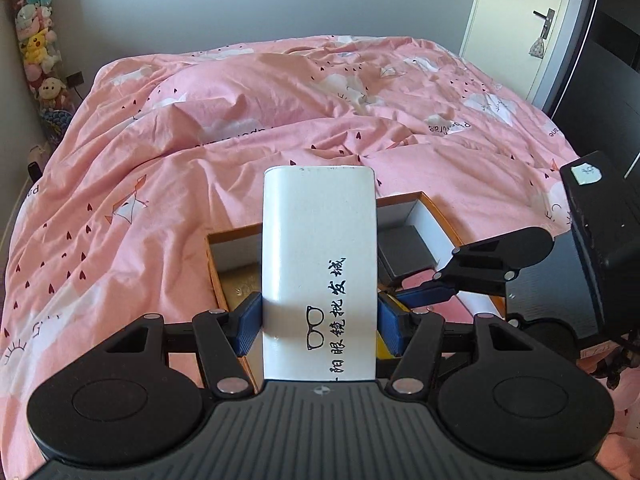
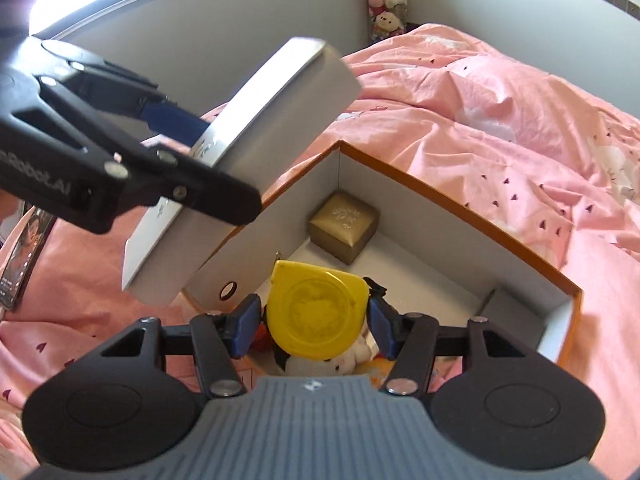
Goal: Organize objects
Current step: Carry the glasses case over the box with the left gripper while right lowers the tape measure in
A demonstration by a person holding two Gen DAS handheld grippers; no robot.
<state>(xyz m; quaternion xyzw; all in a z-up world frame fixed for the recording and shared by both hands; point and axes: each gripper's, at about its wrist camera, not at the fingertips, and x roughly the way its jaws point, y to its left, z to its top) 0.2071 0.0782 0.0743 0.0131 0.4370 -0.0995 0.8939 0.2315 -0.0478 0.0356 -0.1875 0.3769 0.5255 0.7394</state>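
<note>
In the left wrist view the left claw (image 1: 318, 326) clamps the white case (image 1: 319, 264), long axis up-frame over the box (image 1: 430, 210); in the right wrist view the right claw (image 2: 314, 322) pinches the yellow tape measure (image 2: 316, 312), box interior just above it.

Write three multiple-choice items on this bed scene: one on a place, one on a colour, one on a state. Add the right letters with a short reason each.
1. Where is the gold box?
A. in a corner of the orange-edged box
B. on the pink bedding
C. in a claw

2. What colour is the item in the right claw?
A. green
B. yellow
C. red

3. The left claw is:
A. empty
B. out of view
C. gripping a white case

Answers: A, it sits in the inner corner; B, the yellow round item is between the pads; C, the blue pads press the case's sides.
</note>
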